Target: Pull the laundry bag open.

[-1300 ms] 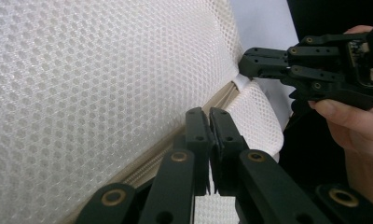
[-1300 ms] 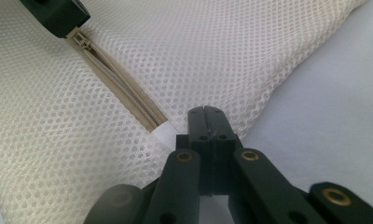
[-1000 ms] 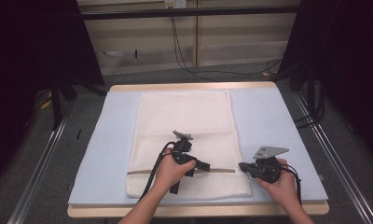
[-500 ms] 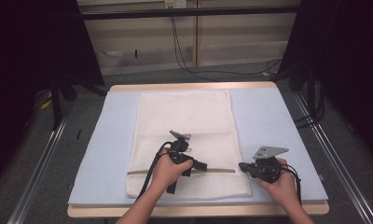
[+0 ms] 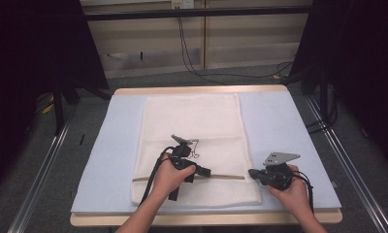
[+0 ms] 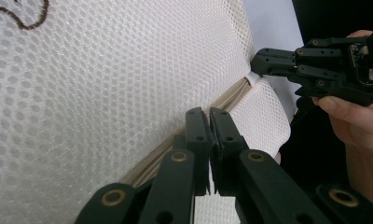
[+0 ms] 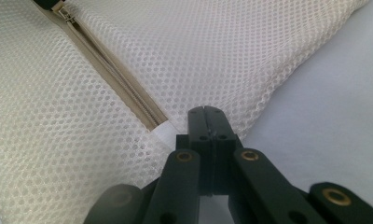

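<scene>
Near the table's [image 5: 299,145] front edge lies a white mesh bag [image 5: 192,126], zipper [image 5: 223,177] running left-right. Left gripper [image 5: 205,171] seemingly pinches the zipper mid-line; right gripper [image 5: 252,173] is clamped on its right end.

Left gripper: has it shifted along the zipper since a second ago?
Yes, slightly. In the high view the left gripper has crept right along the zipper of the mesh laundry bag, toward the right gripper, which holds the bag's edge.

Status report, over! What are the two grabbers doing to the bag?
Both grippers shut: left on white mesh bag's zipper, right pinching its end. Nothing in the way.
</scene>
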